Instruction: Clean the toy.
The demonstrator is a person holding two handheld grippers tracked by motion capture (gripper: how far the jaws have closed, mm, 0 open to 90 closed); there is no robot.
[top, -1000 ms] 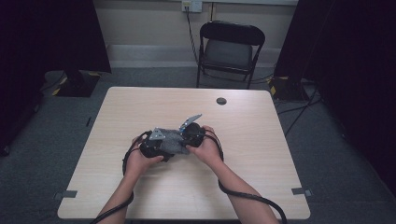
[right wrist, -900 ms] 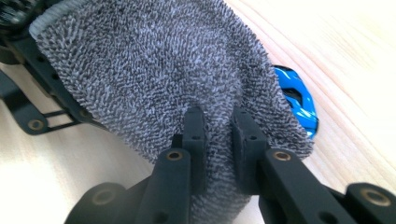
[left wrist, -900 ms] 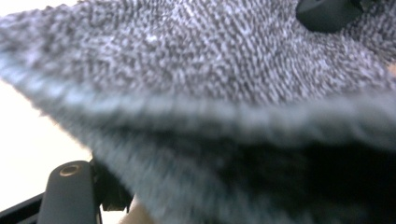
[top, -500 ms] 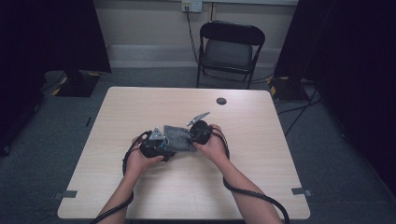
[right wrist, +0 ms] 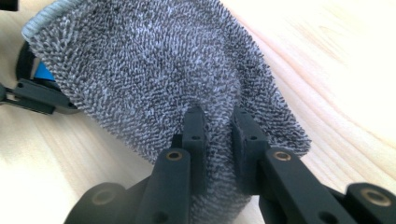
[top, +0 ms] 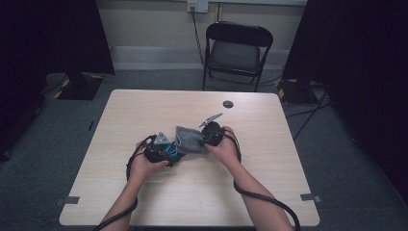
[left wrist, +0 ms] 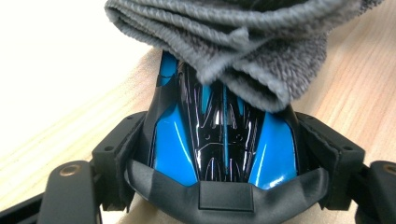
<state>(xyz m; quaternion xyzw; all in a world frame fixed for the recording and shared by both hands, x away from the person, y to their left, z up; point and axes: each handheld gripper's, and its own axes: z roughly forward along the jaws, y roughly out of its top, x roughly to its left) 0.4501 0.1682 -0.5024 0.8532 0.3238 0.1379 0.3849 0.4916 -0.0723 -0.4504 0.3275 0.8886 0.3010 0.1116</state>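
Table (top: 144, 202) is carrying everything, mid-surface. L gripper (left wrist: 224, 154) is clamping a blue-and-black glossy toy car (left wrist: 219, 140), jaws wide on its sides. R gripper (right wrist: 219, 135) is pinching a folded grey terry cloth (right wrist: 154, 70), which is draping over the car's far end. Cloth's soft, light, floppy; grab it at a fold, as now. Car looks rigid, slick, prob light; hold by the flanks.

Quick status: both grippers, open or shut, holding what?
Left gripper: shut on the blue-and-black toy car.
Right gripper: shut on the grey cloth.
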